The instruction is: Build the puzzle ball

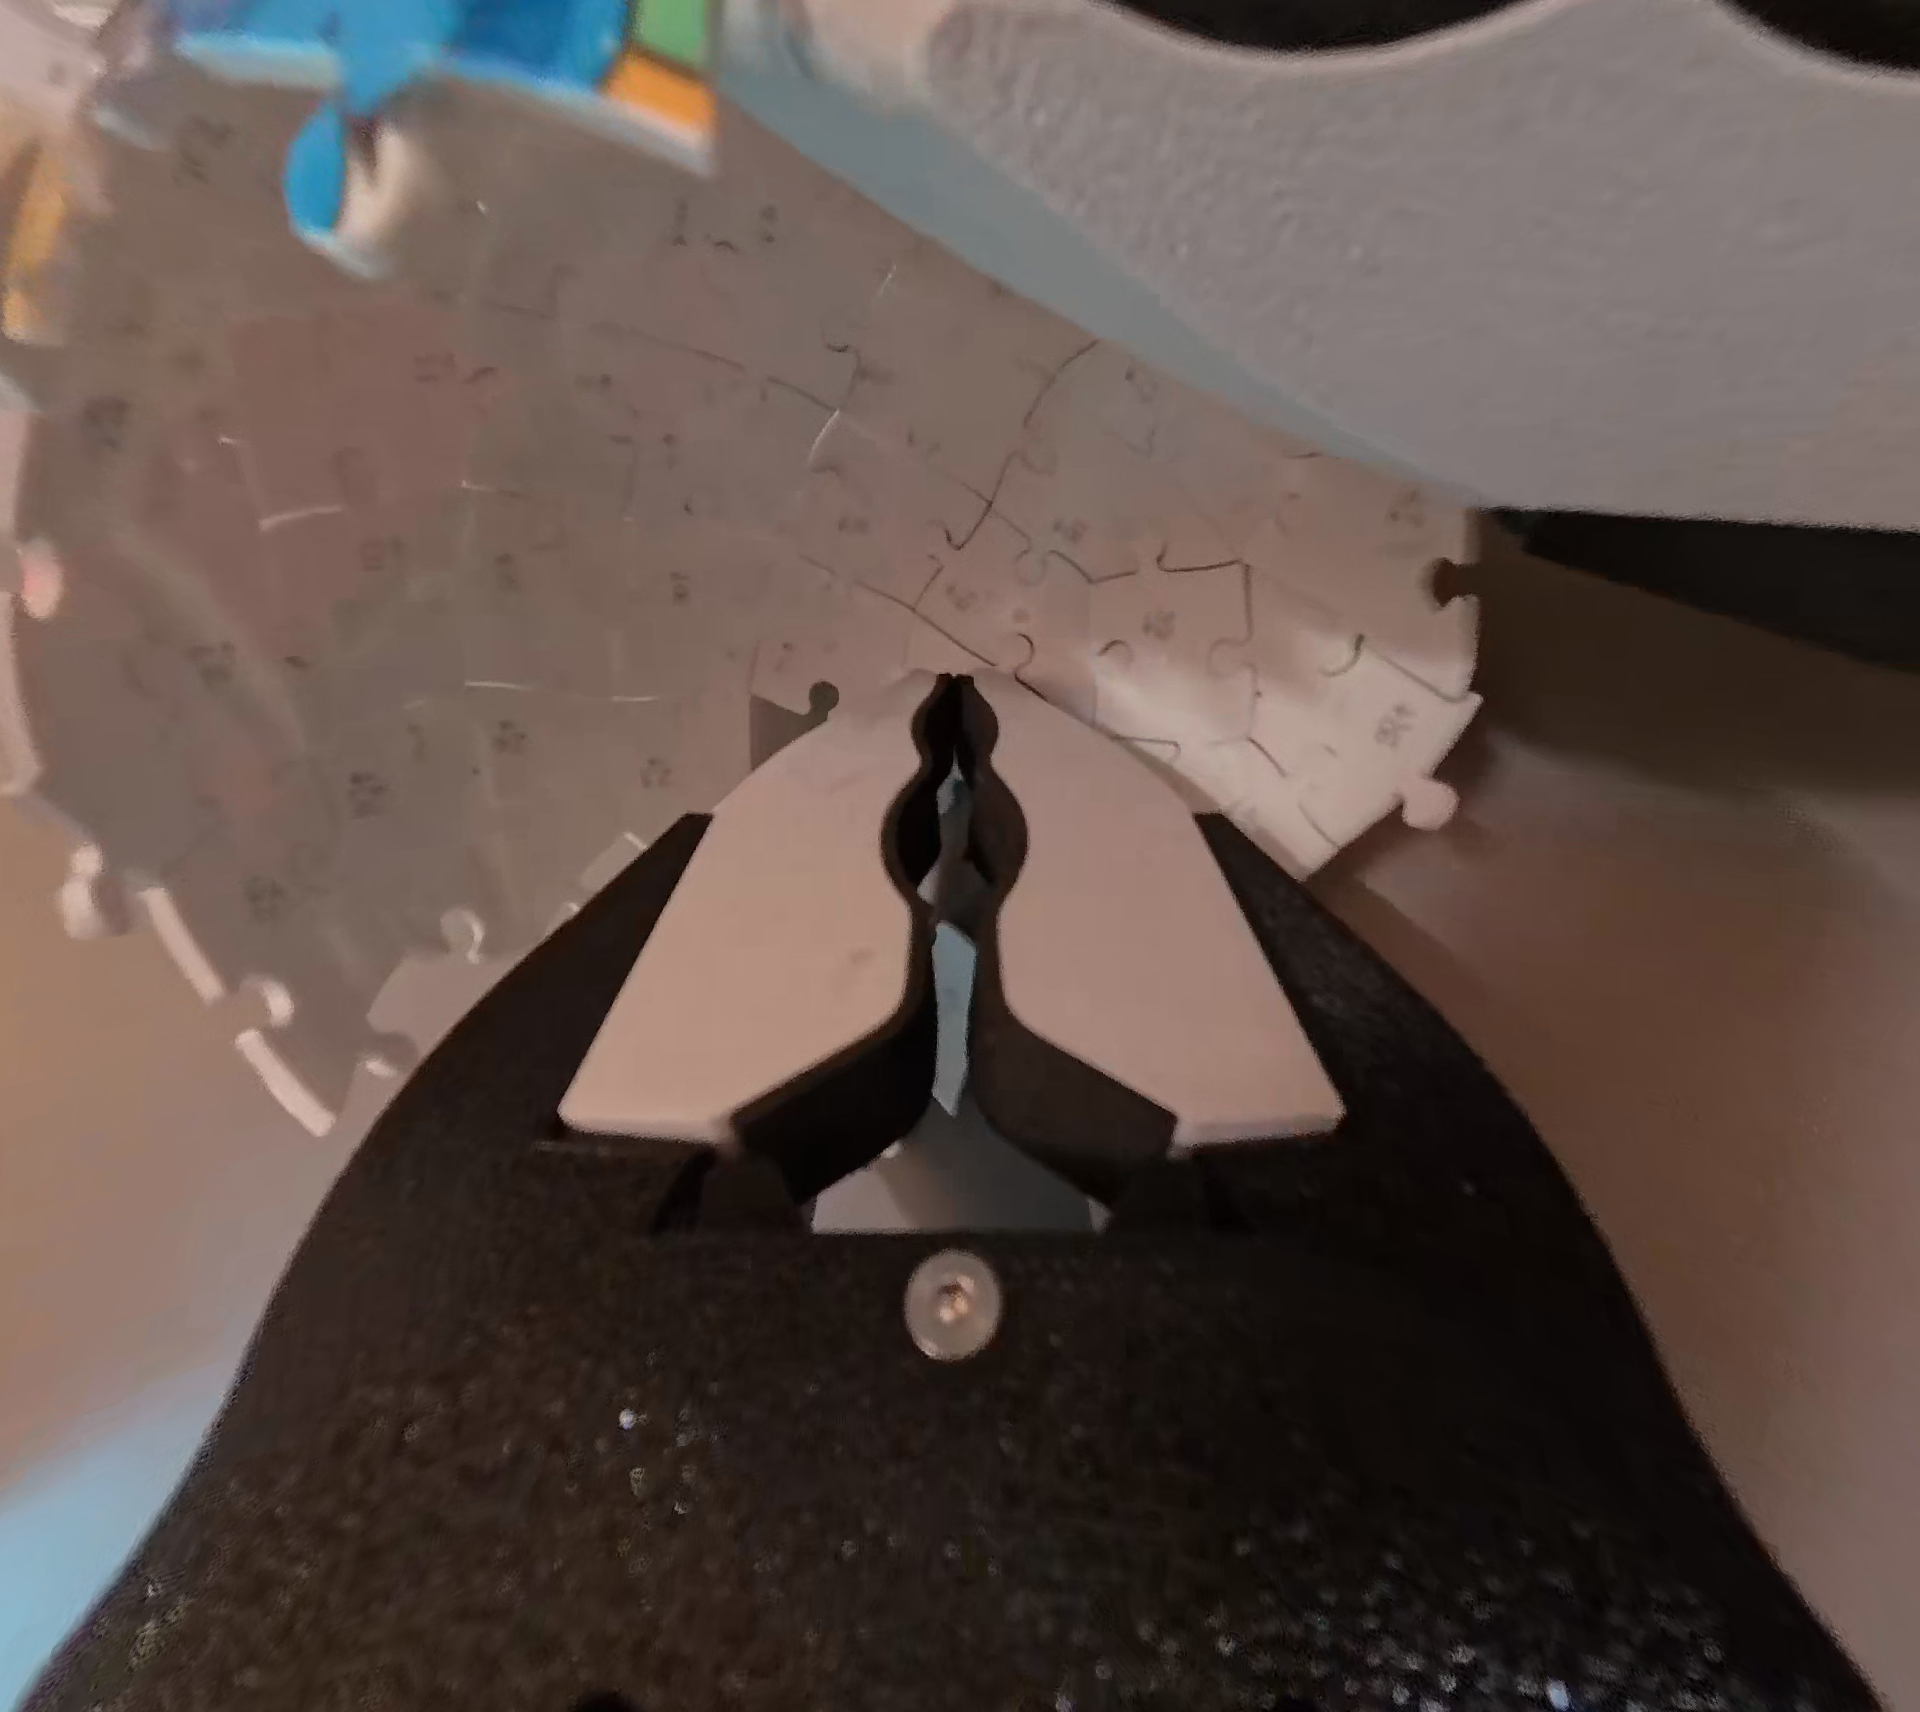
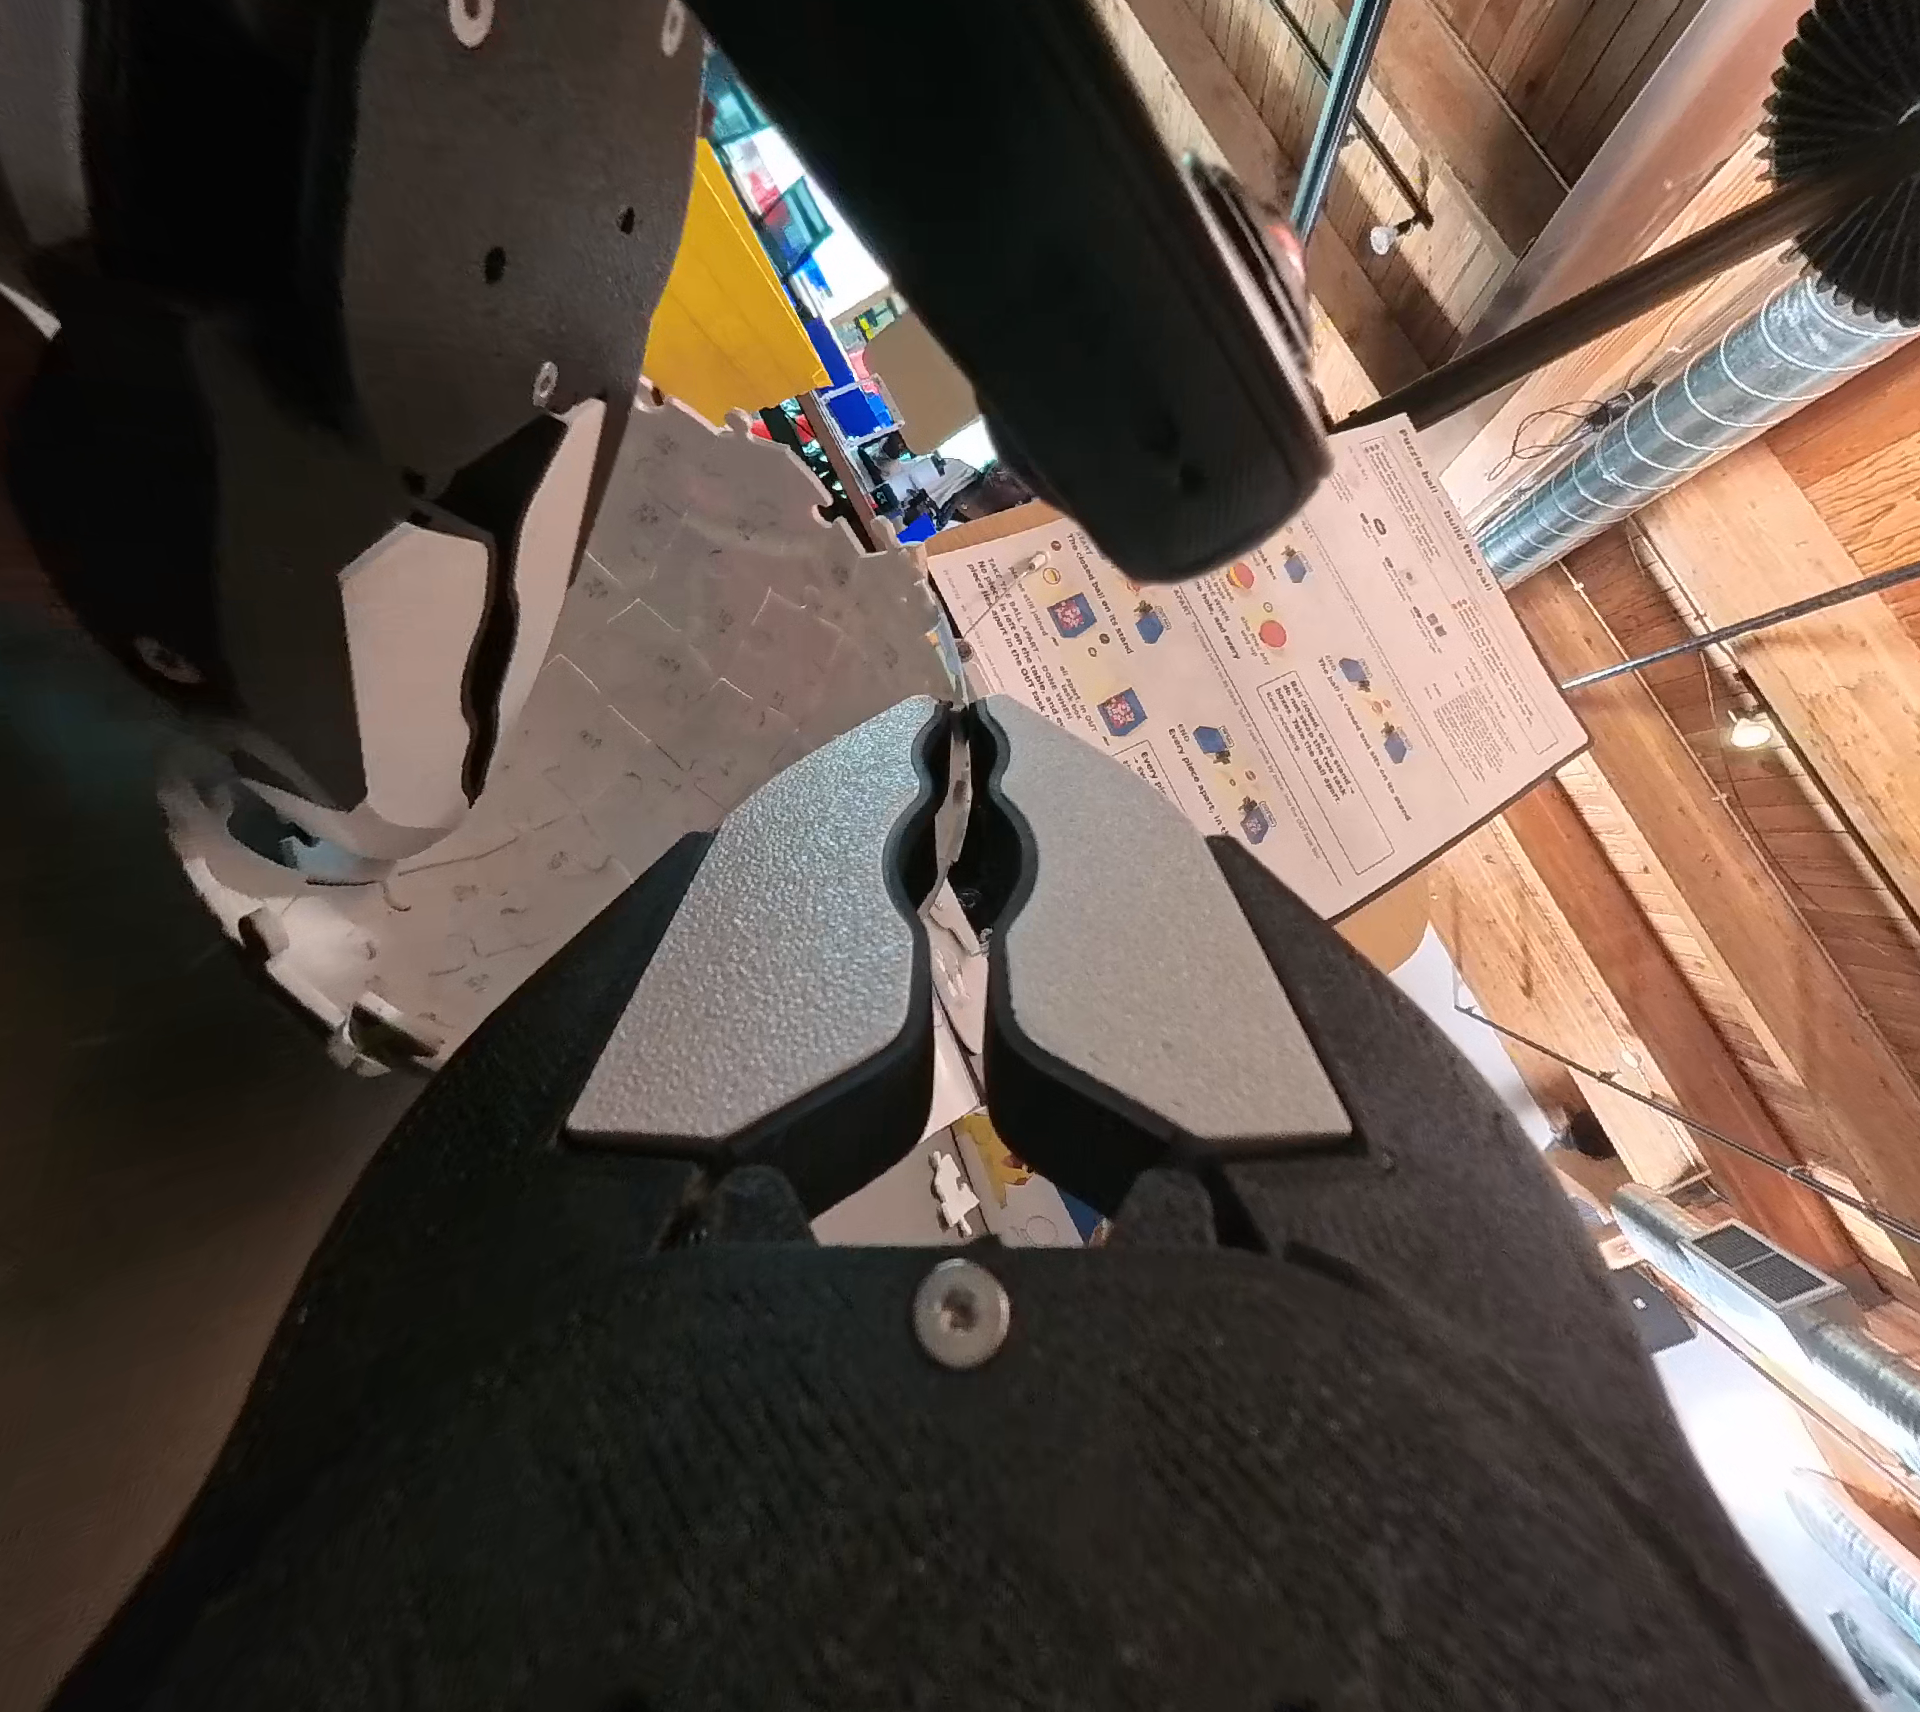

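Puzzle ball shell point(image 1: 644, 623), part-built and seen from its pale inner face, is held aloft between both grippers. Left gripper point(image 1: 951, 696) is closed on the shell's lower rim. Right gripper point(image 2: 961, 717) is pinched on a thin piece edge at the rim. Recommended: keep both grips steady and press tabs in along the curve without flexing joints. Left view alone shows a blue printed piece point(image 1: 457, 0) at the far rim; right view alone shows the instruction sheet point(image 2: 1299, 644) beyond.
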Demonstrator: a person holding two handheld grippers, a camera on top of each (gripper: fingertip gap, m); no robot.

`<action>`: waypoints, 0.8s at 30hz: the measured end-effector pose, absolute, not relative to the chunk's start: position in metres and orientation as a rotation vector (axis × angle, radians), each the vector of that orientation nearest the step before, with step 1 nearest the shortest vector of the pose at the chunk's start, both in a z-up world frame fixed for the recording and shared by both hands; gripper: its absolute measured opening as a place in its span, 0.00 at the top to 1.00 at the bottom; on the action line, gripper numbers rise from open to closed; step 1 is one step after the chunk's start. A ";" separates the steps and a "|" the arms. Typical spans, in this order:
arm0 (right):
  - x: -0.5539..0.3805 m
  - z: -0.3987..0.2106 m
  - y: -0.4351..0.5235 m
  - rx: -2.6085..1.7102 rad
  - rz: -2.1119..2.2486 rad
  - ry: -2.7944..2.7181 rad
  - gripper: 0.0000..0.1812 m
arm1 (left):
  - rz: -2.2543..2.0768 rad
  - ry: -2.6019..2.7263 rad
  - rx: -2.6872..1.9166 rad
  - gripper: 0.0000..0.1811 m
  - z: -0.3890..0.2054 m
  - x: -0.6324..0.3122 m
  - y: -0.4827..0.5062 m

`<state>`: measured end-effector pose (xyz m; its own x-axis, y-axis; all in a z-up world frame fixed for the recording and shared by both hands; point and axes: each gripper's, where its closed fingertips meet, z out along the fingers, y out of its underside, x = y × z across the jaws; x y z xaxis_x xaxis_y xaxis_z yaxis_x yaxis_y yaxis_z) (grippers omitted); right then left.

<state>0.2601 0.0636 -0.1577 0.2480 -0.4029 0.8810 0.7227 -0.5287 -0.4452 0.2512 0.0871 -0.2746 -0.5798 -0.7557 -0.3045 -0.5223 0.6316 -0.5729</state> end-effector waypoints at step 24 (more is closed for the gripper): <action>0.256 -0.157 0.065 -1.551 -1.474 -0.333 0.98 | -0.887 2.090 -1.173 1.00 -0.219 0.242 0.119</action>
